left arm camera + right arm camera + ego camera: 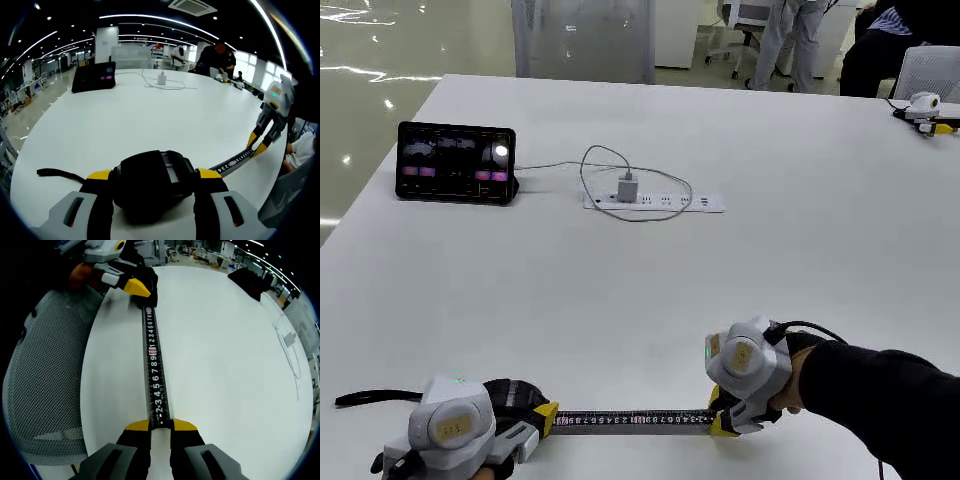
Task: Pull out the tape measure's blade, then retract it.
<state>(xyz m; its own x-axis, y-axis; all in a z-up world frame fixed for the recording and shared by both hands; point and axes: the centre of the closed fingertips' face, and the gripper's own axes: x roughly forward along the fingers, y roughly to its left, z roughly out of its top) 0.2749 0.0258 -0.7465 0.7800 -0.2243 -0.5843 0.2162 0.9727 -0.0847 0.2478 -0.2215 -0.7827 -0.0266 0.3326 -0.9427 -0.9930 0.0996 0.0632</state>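
Note:
A black tape measure case (152, 182) sits clamped between the yellow-tipped jaws of my left gripper (155, 175), low on the white table (620, 290). In the head view that case (515, 400) lies at the bottom left, inside the left gripper (520, 420). Its dark blade (630, 418) with white numerals runs flat along the table to the right. My right gripper (160, 425) is shut on the blade's end (159, 412); in the head view the right gripper (725, 420) is at the bottom centre-right. The blade (152, 355) stretches away from it to the case (147, 287).
A dark tablet (456, 162) stands at the back left. A white power strip (655, 201) with a charger and looped cable lies mid-table. A black wrist strap (375, 398) trails left of the case. People and chairs are beyond the far edge. A mesh chair (45, 375) is beside the table.

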